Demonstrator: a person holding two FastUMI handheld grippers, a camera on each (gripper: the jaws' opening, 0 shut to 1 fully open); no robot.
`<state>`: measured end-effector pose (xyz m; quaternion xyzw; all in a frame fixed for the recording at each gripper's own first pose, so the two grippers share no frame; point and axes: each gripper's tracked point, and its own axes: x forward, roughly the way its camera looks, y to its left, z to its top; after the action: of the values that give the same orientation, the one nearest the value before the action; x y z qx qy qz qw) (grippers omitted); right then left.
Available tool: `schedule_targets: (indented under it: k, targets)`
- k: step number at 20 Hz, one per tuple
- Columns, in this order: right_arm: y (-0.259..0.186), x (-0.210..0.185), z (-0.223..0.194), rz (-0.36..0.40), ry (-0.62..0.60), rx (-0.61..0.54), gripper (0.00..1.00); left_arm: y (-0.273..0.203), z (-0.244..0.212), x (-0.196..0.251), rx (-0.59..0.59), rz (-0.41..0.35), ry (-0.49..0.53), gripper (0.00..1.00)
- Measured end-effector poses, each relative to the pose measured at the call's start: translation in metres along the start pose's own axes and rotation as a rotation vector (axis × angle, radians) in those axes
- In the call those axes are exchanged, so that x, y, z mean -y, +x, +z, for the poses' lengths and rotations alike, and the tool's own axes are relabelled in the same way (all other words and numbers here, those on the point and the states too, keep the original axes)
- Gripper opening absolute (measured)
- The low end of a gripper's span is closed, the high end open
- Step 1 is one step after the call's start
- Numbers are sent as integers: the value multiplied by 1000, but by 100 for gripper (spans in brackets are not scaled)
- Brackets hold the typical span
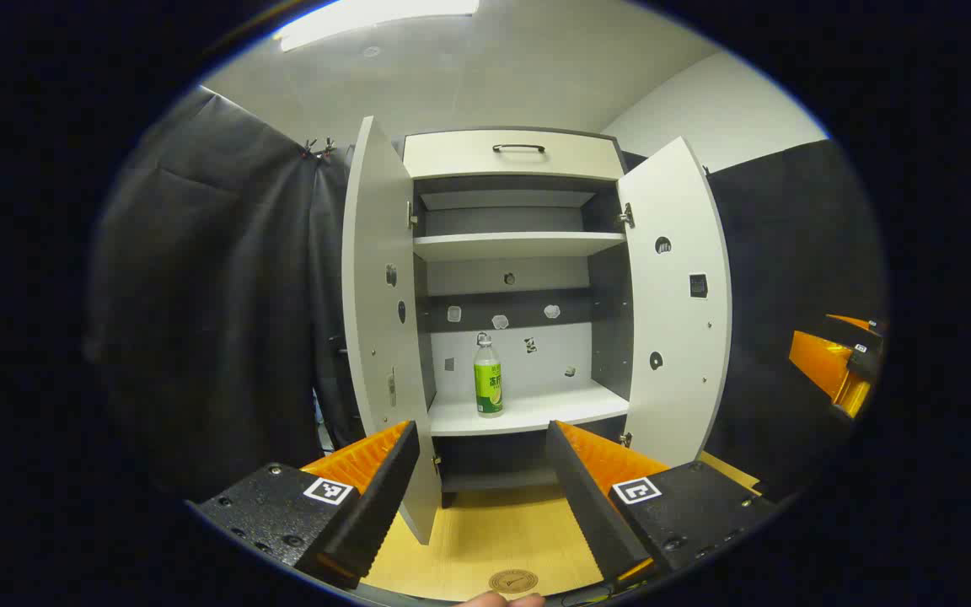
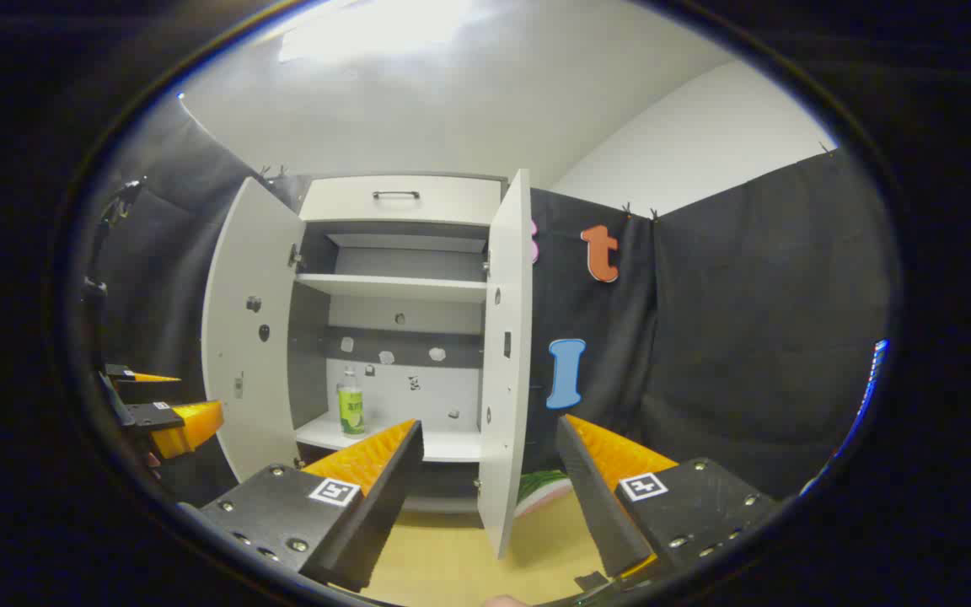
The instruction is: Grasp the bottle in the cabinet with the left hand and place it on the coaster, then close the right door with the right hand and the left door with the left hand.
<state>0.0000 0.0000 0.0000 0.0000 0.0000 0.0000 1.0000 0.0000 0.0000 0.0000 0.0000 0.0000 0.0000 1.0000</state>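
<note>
While both doors (image 1: 376, 278) of the cabinet (image 1: 515, 156) stand wide open, bottle (image 1: 488, 379) upright near the left edge of the lower white shelf (image 1: 536, 411). Coaster (image 1: 512, 581) flat at the near edge of the pale wooden desk (image 1: 494, 531). Left gripper (image 1: 481, 438) spread apart, holding nothing, facing the cabinet. Right gripper (image 2: 490, 434) likewise parted and empty, flanking the right door (image 2: 506, 354). Black cloth (image 2: 747, 337) walls, white ceiling (image 1: 494, 67) overhead.

The right gripper (image 2: 485, 451) hangs spread before a white two-door cabinet (image 2: 401, 337), both doors swung wide, a green-labelled clear plastic bottle (image 2: 351, 410) upright on its lower shelf.
</note>
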Motion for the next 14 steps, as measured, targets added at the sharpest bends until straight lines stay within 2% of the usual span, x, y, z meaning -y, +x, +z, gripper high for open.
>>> schedule_targets:
  k: [1,3,7,8,9,14]
  targets:
    - [0,-3,2,20,6,9,96,-1,-1,-1,-1,10,2,93]
    - [2,-5,5,45,16,14,96,1,-2,4,-7,9,13,96]
    - [13,-1,10,49,34,23,96,16,1,11,-5,2,-6,96]
    - [17,-1,9,51,36,16,93,23,1,13,-6,-2,-15,96]
    - [21,2,7,45,34,11,96,28,3,12,-2,-4,-24,96]
    - [41,-2,1,49,20,4,96,59,5,11,9,-8,-14,96]
